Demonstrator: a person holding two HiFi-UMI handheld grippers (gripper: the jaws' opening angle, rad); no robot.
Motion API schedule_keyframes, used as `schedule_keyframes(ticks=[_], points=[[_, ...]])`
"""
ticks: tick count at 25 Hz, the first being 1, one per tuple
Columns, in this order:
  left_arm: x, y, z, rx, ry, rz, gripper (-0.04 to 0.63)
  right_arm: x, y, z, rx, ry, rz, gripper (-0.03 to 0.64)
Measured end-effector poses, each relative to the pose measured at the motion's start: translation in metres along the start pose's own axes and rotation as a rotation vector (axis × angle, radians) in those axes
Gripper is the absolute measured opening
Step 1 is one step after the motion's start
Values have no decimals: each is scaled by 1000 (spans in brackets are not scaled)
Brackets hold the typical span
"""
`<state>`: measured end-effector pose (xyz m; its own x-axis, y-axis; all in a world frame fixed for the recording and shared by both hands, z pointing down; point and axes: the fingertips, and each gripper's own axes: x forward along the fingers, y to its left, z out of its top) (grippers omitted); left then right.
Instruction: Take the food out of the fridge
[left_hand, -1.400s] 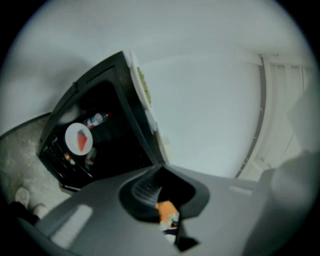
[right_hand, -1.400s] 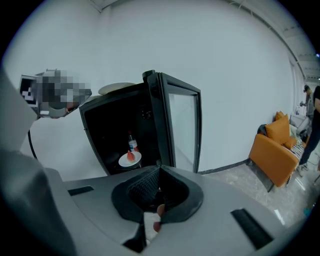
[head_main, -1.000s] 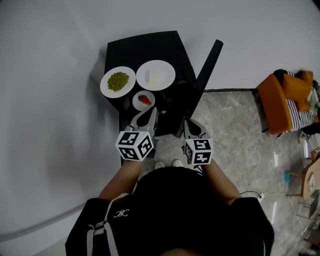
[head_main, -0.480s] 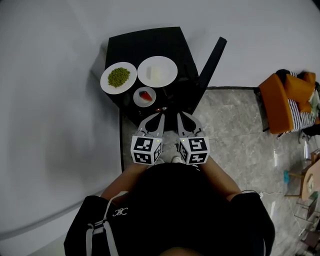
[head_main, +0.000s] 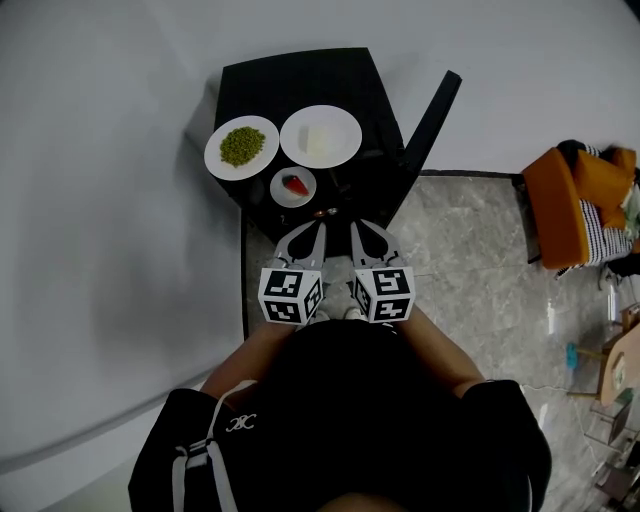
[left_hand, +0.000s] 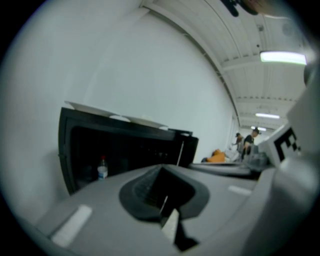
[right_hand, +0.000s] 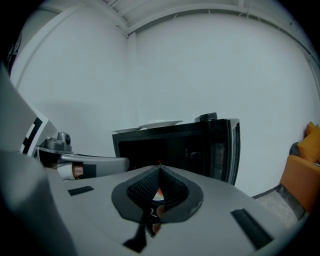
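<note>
A small black fridge (head_main: 300, 80) stands against the white wall with its door (head_main: 430, 120) swung open to the right. Three dishes sit on its top: a plate of green peas (head_main: 241, 147), a white plate with pale food (head_main: 320, 136) and a small bowl with red food (head_main: 293, 186). In the left gripper view a bottle (left_hand: 102, 169) stands inside the dark fridge (left_hand: 125, 145). My left gripper (head_main: 319, 230) and right gripper (head_main: 355, 228) hover side by side just in front of the opening. Both are shut with nothing held. The right gripper view faces the fridge (right_hand: 170, 145) and its door (right_hand: 227, 150).
An orange chair with a striped cushion (head_main: 570, 205) stands at the right on the marble floor (head_main: 470, 260). The white wall runs along the left. People stand far off in the room (left_hand: 247, 142). My shoes (head_main: 345, 315) are below the grippers.
The left gripper has dropped away from the bowl and shifted right; the right gripper has shifted left. The two now sit close together before the fridge.
</note>
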<state>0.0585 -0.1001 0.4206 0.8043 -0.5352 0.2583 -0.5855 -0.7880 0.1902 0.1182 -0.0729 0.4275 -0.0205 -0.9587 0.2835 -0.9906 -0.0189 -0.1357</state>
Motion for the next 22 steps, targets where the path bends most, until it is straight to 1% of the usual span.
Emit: schedule_keyframes(ticks=[2, 5, 8, 15, 18, 20, 22], points=[[-2, 4, -2, -27, 4, 14, -2, 2, 1, -4, 8, 14, 7, -8], [-7, 13, -5, -48, 2, 39, -2, 7, 5, -12, 18, 33, 24, -8], [-16, 24, -9, -74, -4, 75, 0, 14, 13, -25, 43, 72, 56, -8], [-41, 45, -24, -114, 2, 209, 0, 25, 23, -55, 135, 164, 151, -8], [-51, 55, -29, -134, 0, 277, 0, 33, 27, -69, 200, 206, 192, -8], [-57, 58, -30, -133, -5, 308, 0, 40, 30, -79, 244, 232, 214, -8], [-60, 60, -31, -123, -6, 319, 0, 46, 34, -85, 229, 234, 216, -8]])
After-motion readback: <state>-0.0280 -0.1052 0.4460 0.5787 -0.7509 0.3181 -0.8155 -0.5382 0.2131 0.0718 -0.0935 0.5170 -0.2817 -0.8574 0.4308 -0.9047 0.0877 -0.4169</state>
